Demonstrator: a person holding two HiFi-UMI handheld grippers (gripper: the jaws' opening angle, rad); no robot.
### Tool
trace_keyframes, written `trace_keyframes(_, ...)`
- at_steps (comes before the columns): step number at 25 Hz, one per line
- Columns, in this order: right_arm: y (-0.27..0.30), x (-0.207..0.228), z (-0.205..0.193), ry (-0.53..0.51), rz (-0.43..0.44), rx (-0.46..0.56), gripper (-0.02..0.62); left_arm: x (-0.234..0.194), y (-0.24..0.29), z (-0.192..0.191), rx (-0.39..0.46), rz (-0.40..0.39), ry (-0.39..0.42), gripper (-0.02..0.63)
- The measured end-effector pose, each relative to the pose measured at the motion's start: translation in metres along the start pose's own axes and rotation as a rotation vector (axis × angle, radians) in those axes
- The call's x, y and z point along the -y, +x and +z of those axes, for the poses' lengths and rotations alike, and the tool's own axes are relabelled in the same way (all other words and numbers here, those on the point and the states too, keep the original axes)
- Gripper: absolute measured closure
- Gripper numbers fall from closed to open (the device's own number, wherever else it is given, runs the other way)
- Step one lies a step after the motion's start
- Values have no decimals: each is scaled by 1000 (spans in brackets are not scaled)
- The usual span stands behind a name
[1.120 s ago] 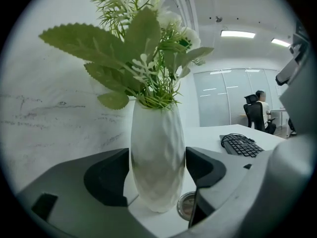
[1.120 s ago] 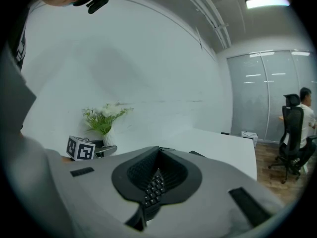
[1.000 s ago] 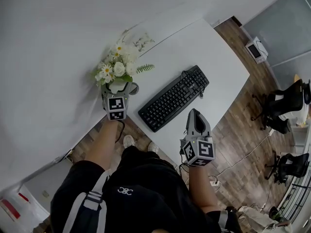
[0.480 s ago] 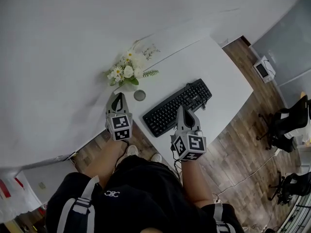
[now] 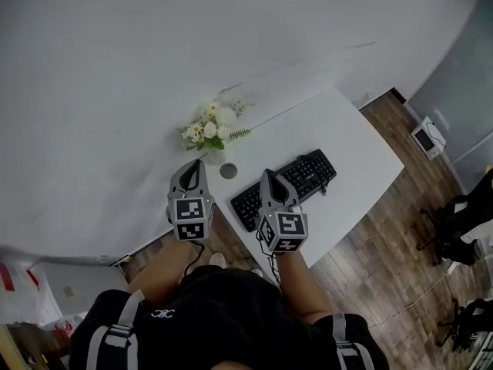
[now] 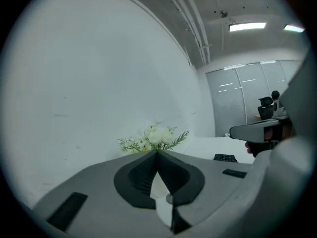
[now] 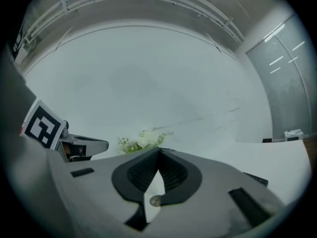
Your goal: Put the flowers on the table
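Note:
A bunch of white flowers (image 5: 213, 126) with green leaves stands in a small white vase at the far left corner of the white table (image 5: 339, 129), against the wall. The same flowers (image 6: 153, 139) show beyond the jaw tips in the left gripper view, and the flowers (image 7: 141, 142) show too in the right gripper view. My left gripper (image 5: 192, 166) hangs just short of the vase, shut and holding nothing. My right gripper (image 5: 269, 177) is over the keyboard's near end, its jaws together and bare.
A black keyboard (image 5: 296, 182) lies across the table's middle. A small grey round disc (image 5: 228, 171) lies on the table near the vase. A white wall runs behind the table. Wooden floor, office chairs (image 5: 466, 222) and a small white device (image 5: 427, 137) lie to the right.
My left gripper has let go of the vase, drawn back and shut. The flowers now stand alone on the table. My right gripper has moved left and forward beside the left one.

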State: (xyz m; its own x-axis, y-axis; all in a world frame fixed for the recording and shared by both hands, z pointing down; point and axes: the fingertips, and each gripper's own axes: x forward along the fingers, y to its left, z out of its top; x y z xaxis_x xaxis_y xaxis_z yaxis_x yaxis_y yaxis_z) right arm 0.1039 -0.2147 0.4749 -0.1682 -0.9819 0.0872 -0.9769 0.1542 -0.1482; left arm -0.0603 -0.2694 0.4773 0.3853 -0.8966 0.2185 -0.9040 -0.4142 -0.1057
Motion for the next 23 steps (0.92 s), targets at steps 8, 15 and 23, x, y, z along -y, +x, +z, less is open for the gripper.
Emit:
trace_keyframes(8, 19, 4, 13, -23, 2, 33, 591, 8, 13, 8, 21, -27, -3, 604)
trace_keyframes(15, 18, 2, 17, -19, 0, 30, 591, 8, 13, 8, 7, -44, -27, 604)
trace_keyframes(23, 9, -11, 4, -2, 35, -11, 591, 0, -8, -6, -32, -5, -40, 604)
